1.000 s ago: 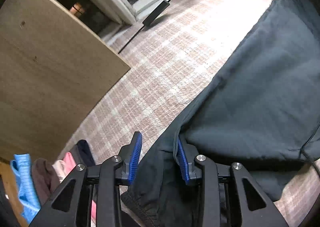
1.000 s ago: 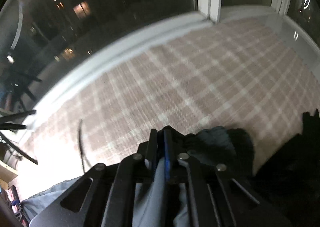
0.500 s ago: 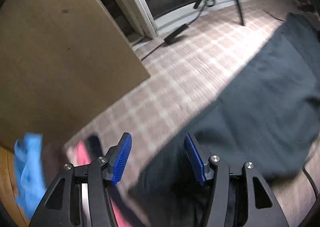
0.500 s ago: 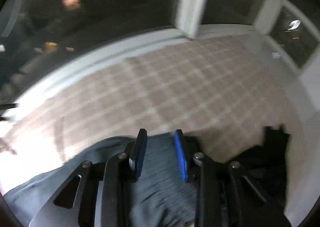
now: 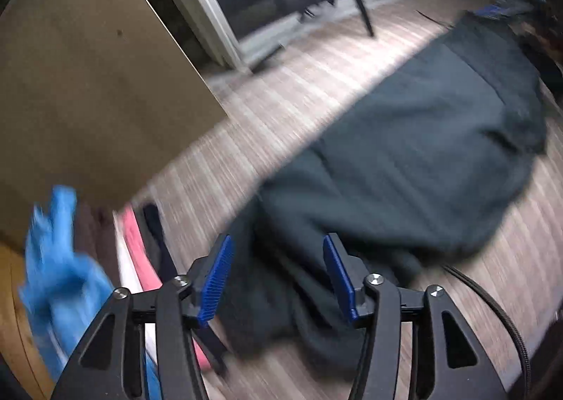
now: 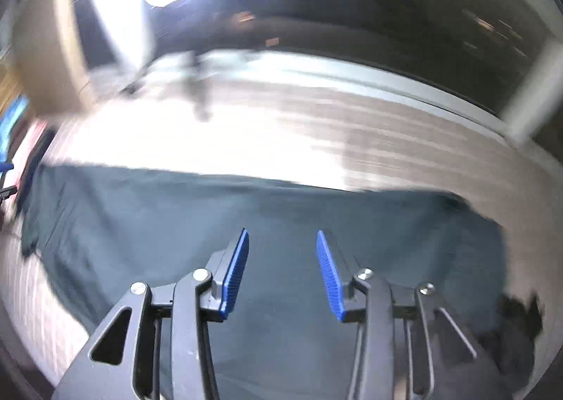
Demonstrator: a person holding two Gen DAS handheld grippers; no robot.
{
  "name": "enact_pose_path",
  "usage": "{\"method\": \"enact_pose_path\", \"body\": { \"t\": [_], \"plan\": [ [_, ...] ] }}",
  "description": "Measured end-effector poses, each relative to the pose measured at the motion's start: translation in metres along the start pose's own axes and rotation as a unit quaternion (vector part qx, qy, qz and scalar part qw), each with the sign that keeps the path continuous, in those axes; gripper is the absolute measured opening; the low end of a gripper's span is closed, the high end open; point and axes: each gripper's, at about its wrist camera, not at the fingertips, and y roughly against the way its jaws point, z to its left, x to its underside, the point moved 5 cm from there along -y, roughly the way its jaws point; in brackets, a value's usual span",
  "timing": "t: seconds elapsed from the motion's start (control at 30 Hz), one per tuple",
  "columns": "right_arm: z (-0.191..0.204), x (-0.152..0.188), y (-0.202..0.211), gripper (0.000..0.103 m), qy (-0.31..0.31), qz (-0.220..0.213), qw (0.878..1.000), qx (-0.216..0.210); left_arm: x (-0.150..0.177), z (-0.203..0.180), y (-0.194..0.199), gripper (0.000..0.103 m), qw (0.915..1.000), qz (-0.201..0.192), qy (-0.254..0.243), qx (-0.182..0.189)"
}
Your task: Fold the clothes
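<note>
A dark teal garment (image 5: 404, 167) lies spread lengthwise on the plaid rug (image 5: 281, 90); in the right wrist view the same dark garment (image 6: 246, 210) stretches from left to right. My left gripper (image 5: 276, 276) hangs open above the garment's near end, nothing between its blue pads (image 5: 216, 280). My right gripper (image 6: 281, 269) is above the cloth's middle. Its jaws are opening and its pads (image 6: 235, 273) press on nothing. Both views are smeared by motion.
A brown board (image 5: 88, 83) stands at the left. Beside it lie blue cloth (image 5: 59, 259), pink cloth (image 5: 135, 245) and other dark clothes. A black cable (image 5: 492, 305) runs at lower right. Window frames (image 6: 352, 65) and black stand legs (image 5: 362, 12) border the rug. A black garment (image 6: 510, 329) lies at right.
Both grippers let go of the dark garment and pulled up and away from it. The right one was shut on the cloth's edge and now stands apart; its view swung left over the spread cloth.
</note>
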Motion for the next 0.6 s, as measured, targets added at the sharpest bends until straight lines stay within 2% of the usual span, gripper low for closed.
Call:
{"method": "enact_pose_path", "body": {
  "t": [0.07, 0.2, 0.3, 0.4, 0.43, 0.5, 0.53, 0.57, 0.6],
  "plan": [
    [0.040, -0.011, -0.027, 0.040, 0.055, 0.018, 0.998, -0.026, 0.032, -0.019, 0.004, 0.055, 0.9997, 0.015, -0.003, 0.019],
    [0.088, -0.021, -0.076, 0.041, 0.136, 0.052, 0.989, -0.019, 0.073, -0.034, -0.004, 0.055, 0.9976, 0.042, 0.038, 0.039],
    [0.102, -0.016, -0.094, 0.041, 0.161, 0.076, 0.984, -0.012, 0.083, -0.040, -0.011, 0.055, 0.9965, 0.039, 0.055, 0.050],
    [0.104, -0.007, -0.097, 0.040, 0.181, 0.074, 0.981, 0.008, 0.078, -0.044, -0.025, 0.055, 0.9970, 0.030, 0.055, 0.046],
    [0.105, -0.005, -0.096, 0.037, 0.181, 0.072, 0.981, -0.002, 0.077, -0.044, -0.030, 0.055, 0.9973, 0.028, 0.055, 0.040],
    [0.107, 0.000, -0.094, 0.003, 0.182, 0.068, 0.981, -0.020, 0.075, -0.041, -0.042, 0.054, 0.9973, 0.033, 0.056, 0.033],
    [0.109, 0.002, -0.093, 0.003, 0.191, 0.065, 0.979, -0.015, 0.074, -0.040, -0.047, 0.049, 0.9974, 0.035, 0.056, 0.030],
    [0.111, 0.006, -0.092, 0.001, 0.207, 0.061, 0.976, 0.007, 0.074, -0.039, -0.051, 0.045, 0.9969, 0.039, 0.059, 0.035],
    [0.113, 0.009, -0.091, 0.000, 0.222, 0.058, 0.973, 0.029, 0.074, -0.038, -0.048, 0.032, 0.9956, 0.036, 0.069, 0.054]
  ]
}}
